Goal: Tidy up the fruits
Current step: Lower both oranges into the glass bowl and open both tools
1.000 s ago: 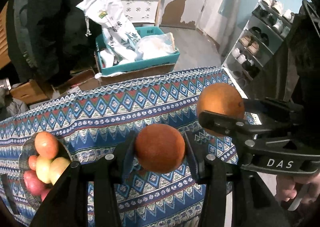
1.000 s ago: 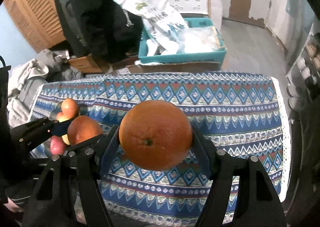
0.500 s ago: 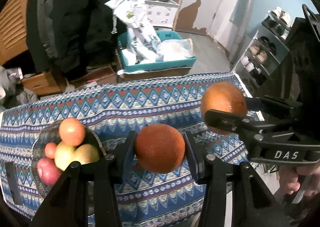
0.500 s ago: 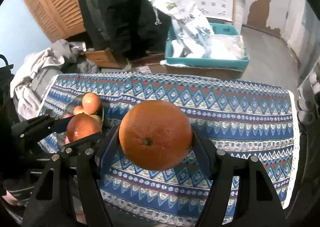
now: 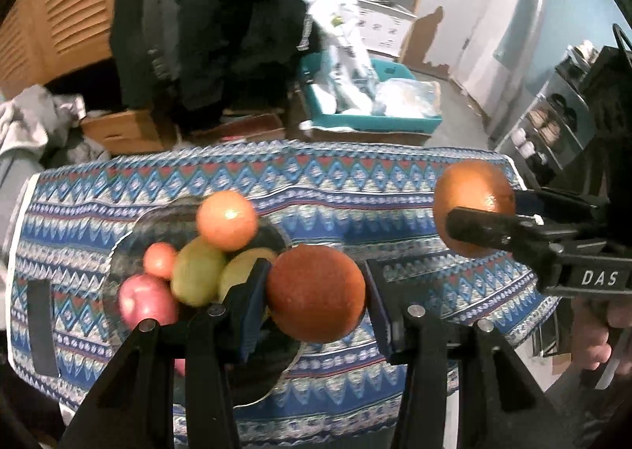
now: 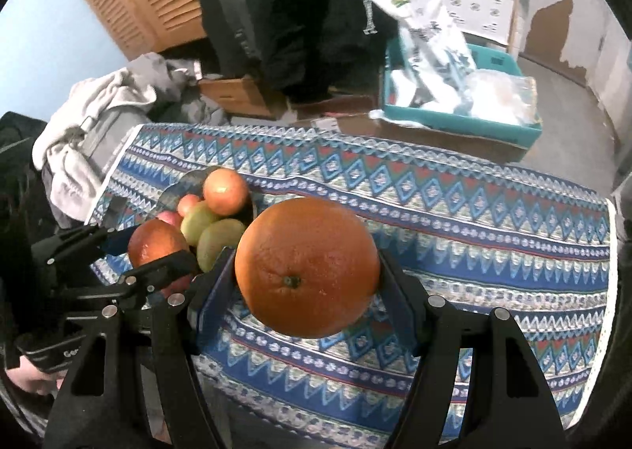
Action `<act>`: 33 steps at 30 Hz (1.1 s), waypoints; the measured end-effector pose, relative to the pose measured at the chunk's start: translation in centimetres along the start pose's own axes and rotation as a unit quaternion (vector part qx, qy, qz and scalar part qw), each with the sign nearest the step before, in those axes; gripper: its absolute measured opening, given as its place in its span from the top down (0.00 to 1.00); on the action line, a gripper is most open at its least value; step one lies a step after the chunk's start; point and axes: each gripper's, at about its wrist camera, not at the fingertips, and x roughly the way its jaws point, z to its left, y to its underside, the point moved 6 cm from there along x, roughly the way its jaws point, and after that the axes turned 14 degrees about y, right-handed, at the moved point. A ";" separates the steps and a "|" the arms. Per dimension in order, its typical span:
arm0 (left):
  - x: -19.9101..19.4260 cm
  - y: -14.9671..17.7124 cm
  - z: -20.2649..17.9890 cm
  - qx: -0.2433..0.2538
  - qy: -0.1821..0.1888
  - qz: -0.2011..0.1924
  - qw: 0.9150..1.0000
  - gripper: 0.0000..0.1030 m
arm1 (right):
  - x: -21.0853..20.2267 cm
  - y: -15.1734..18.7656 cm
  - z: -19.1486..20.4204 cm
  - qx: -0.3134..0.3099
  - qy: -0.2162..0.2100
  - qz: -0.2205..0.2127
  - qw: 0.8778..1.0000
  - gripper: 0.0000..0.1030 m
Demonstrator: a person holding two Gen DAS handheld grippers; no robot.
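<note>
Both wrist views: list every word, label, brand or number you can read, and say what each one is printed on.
"DAS": white letters on the body of the right gripper, seen in the left wrist view.
"Ge...": white lettering on the left gripper body at the lower left of the right wrist view, cut off; the rest is unreadable.
White plastic bag standing in the teal crate: a green and yellow logo and dark print, too blurred to read.
</note>
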 end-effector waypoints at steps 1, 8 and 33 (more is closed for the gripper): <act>-0.2 0.2 0.7 -0.006 -0.004 -0.001 1.000 0.53 | 0.2 -0.1 0.6 -0.003 -0.004 0.002 1.000 0.32; -1.5 1.6 5.3 -0.039 -0.025 -0.005 0.999 0.53 | 1.8 -0.4 4.8 -0.026 -0.028 0.013 0.999 0.32; -0.9 6.9 16.0 -0.140 -0.040 0.021 0.989 0.53 | 8.7 -0.4 16.7 -0.097 -0.071 0.073 0.990 0.32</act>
